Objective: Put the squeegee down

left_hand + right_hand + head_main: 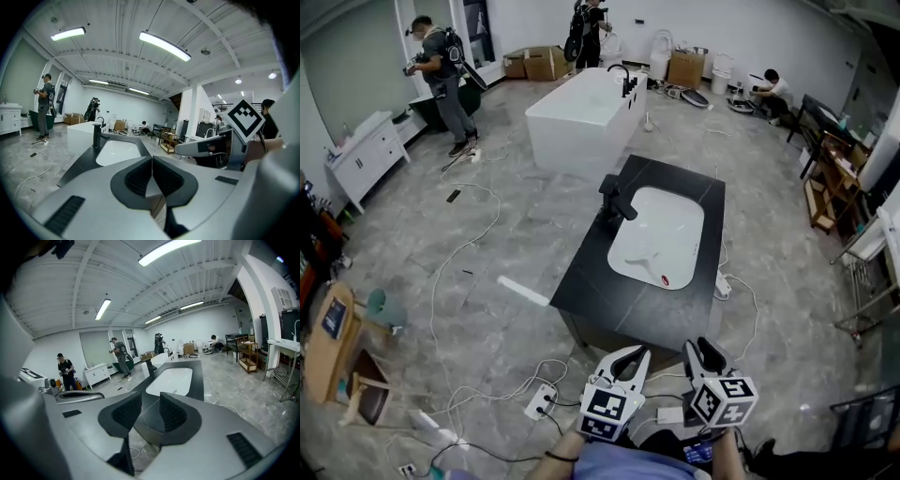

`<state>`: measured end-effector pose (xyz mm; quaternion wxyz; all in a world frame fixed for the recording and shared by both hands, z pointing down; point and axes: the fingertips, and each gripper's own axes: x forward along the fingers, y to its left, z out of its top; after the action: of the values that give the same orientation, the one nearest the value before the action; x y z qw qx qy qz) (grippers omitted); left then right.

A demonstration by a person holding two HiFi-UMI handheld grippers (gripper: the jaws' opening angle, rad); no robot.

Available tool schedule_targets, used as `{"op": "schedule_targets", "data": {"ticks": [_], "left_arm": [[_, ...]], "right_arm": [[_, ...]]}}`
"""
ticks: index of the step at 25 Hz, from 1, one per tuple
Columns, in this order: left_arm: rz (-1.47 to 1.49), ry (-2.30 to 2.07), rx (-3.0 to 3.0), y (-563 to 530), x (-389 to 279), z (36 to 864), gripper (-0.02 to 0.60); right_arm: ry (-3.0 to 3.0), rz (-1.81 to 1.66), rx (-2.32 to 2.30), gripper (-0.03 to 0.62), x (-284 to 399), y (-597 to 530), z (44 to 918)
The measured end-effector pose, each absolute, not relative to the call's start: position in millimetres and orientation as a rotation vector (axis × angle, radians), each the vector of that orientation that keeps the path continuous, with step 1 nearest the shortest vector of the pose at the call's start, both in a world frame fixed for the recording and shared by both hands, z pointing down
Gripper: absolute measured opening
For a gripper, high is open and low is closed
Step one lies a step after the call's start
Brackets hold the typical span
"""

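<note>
The squeegee (652, 265), pale with a red end, lies in the white basin (675, 220) of the black counter (591, 291); in the right gripper view the squeegee (174, 391) shows as a small shape in the bowl. Both grippers hover short of the counter's near edge, apart from the squeegee. My left gripper (634, 356) (152, 172) is shut, pads together and nothing in them. Beside it, my right gripper (704, 348) (150, 411) has a gap between its pads and is open and empty.
A black faucet (615, 200) stands at the basin's left rim. Behind the counter is a white bathtub (581, 117). Cables and a power strip (540, 401) lie on the floor to the left. A white cabinet (366, 155) and several people are farther off.
</note>
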<state>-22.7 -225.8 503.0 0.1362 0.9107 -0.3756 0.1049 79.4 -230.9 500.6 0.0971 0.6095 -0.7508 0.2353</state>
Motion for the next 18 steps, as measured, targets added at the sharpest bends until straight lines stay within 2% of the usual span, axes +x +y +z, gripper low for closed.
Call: {"op": "schedule_targets", "data": {"ticks": [5,18], "left_arm": [[0.315,-1.134,2.607,-217.7,-23.6,504.5,0.018],[0.321,-1.184,2.634,-103.7,45.3,485.2,0.018]], "right_arm": [[-2.224,0.665,1.764,0.120,79.1,-213.7,503.5],[-2.285,0.642,1.739,0.114,137.2,-92.0,492.6]]}}
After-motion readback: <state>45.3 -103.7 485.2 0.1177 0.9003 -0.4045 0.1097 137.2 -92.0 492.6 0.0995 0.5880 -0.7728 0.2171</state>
